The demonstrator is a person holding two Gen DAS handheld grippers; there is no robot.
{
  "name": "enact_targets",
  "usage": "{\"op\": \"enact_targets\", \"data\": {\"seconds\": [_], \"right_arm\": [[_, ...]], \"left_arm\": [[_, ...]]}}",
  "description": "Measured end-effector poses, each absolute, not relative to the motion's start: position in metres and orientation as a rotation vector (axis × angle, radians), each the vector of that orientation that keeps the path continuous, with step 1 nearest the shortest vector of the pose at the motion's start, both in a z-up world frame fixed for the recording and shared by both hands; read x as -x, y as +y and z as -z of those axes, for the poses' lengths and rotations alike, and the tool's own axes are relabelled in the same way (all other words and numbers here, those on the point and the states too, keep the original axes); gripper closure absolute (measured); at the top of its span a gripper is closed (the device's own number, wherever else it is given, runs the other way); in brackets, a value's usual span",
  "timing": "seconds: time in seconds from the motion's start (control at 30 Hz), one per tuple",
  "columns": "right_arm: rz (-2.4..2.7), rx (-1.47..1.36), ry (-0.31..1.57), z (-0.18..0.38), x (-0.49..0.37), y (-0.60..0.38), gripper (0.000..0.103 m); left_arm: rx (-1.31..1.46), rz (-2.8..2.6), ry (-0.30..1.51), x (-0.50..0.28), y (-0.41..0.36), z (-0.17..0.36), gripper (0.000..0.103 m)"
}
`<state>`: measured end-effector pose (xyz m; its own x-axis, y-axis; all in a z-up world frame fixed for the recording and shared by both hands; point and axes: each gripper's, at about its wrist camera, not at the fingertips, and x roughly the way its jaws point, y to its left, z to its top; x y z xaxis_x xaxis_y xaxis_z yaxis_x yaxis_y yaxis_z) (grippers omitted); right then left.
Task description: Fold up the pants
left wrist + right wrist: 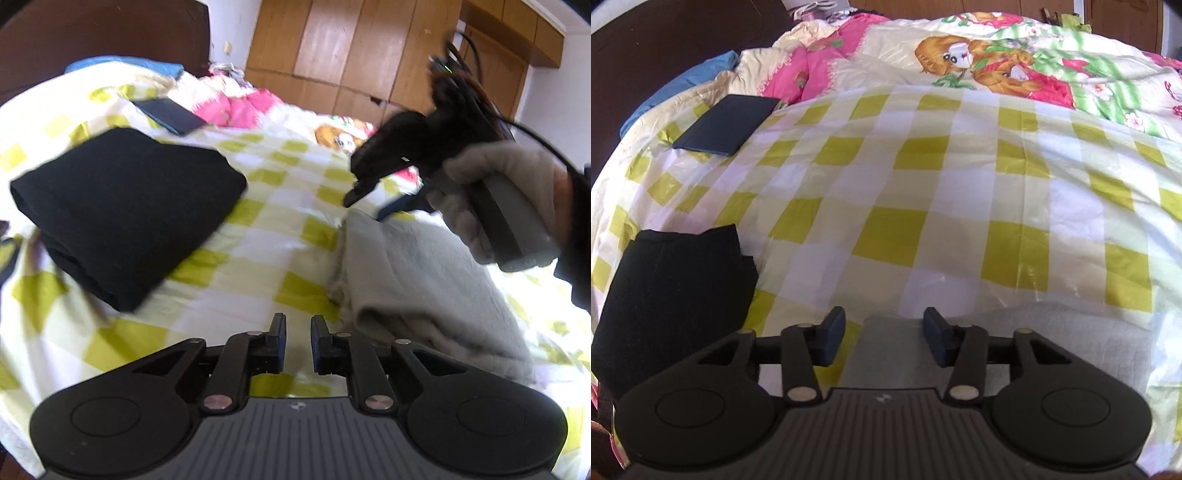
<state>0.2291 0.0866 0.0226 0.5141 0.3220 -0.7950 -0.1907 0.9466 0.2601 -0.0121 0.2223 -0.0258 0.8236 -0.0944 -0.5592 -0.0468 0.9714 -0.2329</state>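
Folded black pants (125,214) are laid on the checked bed (280,236), grey pants (417,280) folded beside them. Left tool (298,341) is closed, nothing held. Right tool (884,338) is parted over the grey pants, nothing gripped.

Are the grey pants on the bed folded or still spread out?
Folded. The grey pants lie as a compact stacked bundle with layered edges on the checked sheet.

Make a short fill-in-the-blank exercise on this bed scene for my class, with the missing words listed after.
1. The folded black pants lie on a sheet checked in white and ____.
2. The folded grey garment lies under the ____ gripper.
3. The left gripper holds ____.
4. The hand on the right gripper wears a grey ____.

Missing words: green; right; nothing; glove
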Motion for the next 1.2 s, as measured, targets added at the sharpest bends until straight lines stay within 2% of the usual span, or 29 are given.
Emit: {"op": "enact_targets", "data": {"seconds": [0.07, 0.13, 0.2, 0.47, 0.67, 0.77, 0.87, 1.07, 1.2], "right_arm": [[-0.310, -0.144, 0.958, -0.031, -0.223, 0.077, 0.051], [-0.317, -0.159, 0.955, -0.037, -0.214, 0.061, 0.051], [-0.341, -0.154, 0.971, -0.040, -0.203, 0.043, 0.050], [-0.377, -0.097, 1.008, -0.032, -0.200, 0.041, 0.046], [-0.375, 0.023, 0.952, -0.022, -0.220, 0.071, 0.046], [-0.338, 0.119, 1.010, 0.004, -0.233, 0.082, 0.046], [-0.334, 0.091, 1.014, 0.016, -0.240, 0.078, 0.044], [-0.298, 0.034, 0.968, -0.004, -0.243, 0.058, 0.044], [-0.358, -0.037, 0.903, -0.033, -0.211, 0.022, 0.042]], "left_arm": [[0.231, 0.034, 0.555, 0.019, 0.224, 0.015, 0.072], [0.172, 0.079, 0.506, 0.024, 0.216, 0.002, 0.066], [0.125, 0.129, 0.512, 0.020, 0.206, -0.003, 0.054], [0.195, 0.200, 0.656, -0.018, 0.196, 0.020, 0.047], [0.164, 0.117, 0.636, -0.022, 0.191, 0.020, 0.047], [0.160, 0.064, 0.683, -0.025, 0.204, 0.029, 0.047], [0.168, 0.066, 0.678, -0.021, 0.209, 0.028, 0.047], [0.055, 0.085, 0.534, -0.004, 0.199, -0.012, 0.047], [-0.039, 0.054, 0.513, 0.001, 0.203, -0.027, 0.046]]}}
